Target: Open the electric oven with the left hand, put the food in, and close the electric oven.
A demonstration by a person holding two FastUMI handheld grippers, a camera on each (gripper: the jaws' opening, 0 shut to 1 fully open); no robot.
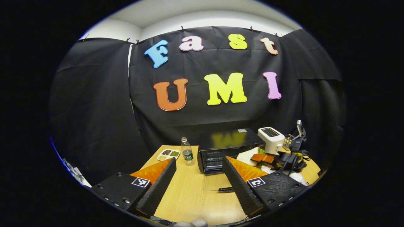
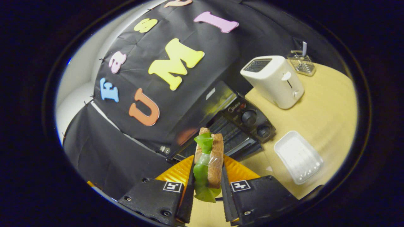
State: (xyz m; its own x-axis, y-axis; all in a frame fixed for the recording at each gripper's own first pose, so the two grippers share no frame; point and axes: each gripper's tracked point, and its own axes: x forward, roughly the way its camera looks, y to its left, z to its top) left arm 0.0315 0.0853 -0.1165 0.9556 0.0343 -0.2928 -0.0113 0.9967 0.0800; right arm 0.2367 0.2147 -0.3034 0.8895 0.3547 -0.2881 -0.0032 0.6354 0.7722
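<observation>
A black electric oven [image 1: 225, 140] stands at the back of the wooden table [image 1: 189, 195]. Its glass door seems folded down, with the wire rack inside showing and a thin dark edge [image 1: 225, 189] lying over the table in front. My left gripper [image 1: 199, 160] hovers open before the oven, with nothing between its fingers. My right gripper [image 2: 208, 170] is shut on a sandwich [image 2: 216, 157] of brown bread and green lettuce, held on edge just in front of the oven [image 2: 221, 94]. In the left gripper view the sandwich [image 1: 247, 155] and right gripper [image 1: 271, 157] sit to the oven's right.
A white toaster [image 2: 273, 80] stands right of the oven, with a small wire holder [image 2: 301, 63] behind it. A white tray [image 2: 298, 156] lies on the table in front. Left of the oven are a water bottle [image 1: 187, 153] and a divided dish [image 1: 168, 154] of beans.
</observation>
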